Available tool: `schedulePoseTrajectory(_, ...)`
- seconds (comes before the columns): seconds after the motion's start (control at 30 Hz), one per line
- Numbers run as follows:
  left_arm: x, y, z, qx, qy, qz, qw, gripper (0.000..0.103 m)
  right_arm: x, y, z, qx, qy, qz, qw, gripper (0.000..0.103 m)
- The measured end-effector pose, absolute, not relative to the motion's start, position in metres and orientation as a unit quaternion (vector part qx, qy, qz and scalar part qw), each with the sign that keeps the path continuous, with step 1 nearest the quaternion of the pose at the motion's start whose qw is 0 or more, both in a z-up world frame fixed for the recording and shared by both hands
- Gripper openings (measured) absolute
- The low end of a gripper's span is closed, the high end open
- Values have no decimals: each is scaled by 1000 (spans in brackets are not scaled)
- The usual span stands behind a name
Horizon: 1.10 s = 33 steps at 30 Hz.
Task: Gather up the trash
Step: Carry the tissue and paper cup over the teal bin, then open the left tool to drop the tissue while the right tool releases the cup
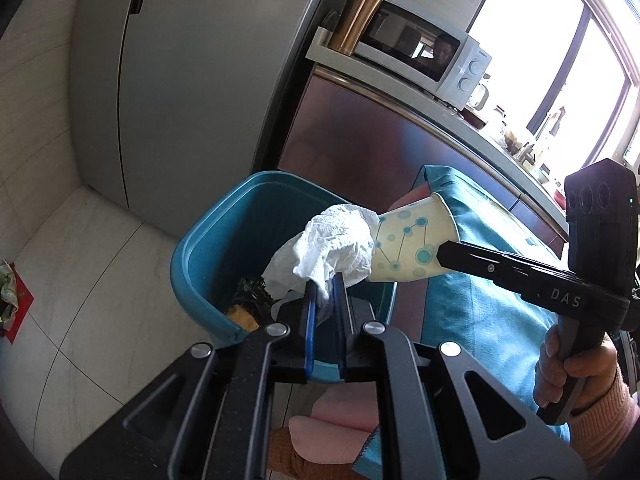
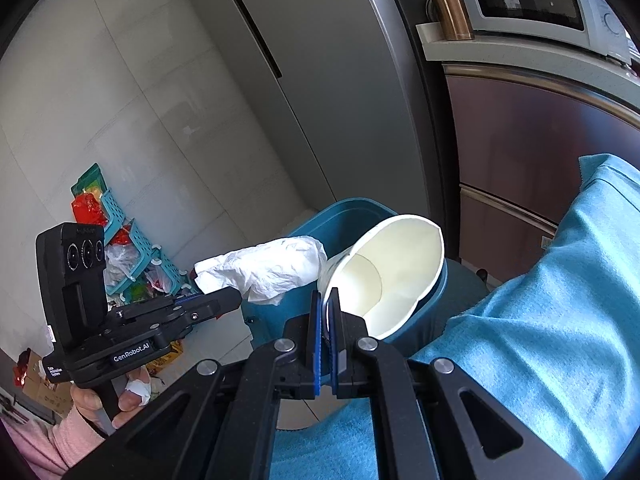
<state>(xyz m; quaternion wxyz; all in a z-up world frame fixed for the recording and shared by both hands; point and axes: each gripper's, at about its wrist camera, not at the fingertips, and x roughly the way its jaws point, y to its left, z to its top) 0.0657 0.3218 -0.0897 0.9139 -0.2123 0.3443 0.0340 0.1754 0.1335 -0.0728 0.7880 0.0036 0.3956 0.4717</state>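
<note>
A crumpled white tissue (image 1: 332, 244) hangs over the open teal trash bin (image 1: 208, 240), pinched by my left gripper (image 1: 324, 288), which is shut on it. Beside it, my right gripper (image 2: 327, 300) is shut on the rim of a paper cup (image 2: 392, 268) with a blue dot pattern (image 1: 412, 248), tilted on its side above the same bin (image 2: 348, 212). The right view shows the cup's empty white inside, the tissue (image 2: 272, 268) and the left gripper (image 2: 224, 300) at left. Some trash lies at the bin's bottom (image 1: 244, 304).
A tall grey fridge (image 1: 180, 80) stands behind the bin. A counter with a microwave (image 1: 432, 52) and a copper tumbler (image 1: 356, 20) runs to the right. A teal cloth (image 2: 540, 320) covers a surface beside the bin. A teal rack with bags (image 2: 120, 248) stands on the floor at left.
</note>
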Motion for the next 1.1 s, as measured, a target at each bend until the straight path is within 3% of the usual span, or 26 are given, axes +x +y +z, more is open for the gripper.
schedulePoseTrajectory(0.57,83,324,-110,-223,365,47,903,9,183,162,-83,-24,423,460,781,3)
schedulePoseTrajectory(0.8,103,322,-128,-224,383,49,895,20,189,171,-89,-22,435,448,781,10)
schedulePoseTrajectory(1.1,116,312,-140,-215,394,45,892,22,185,149,-86,-3,424,451,785,14)
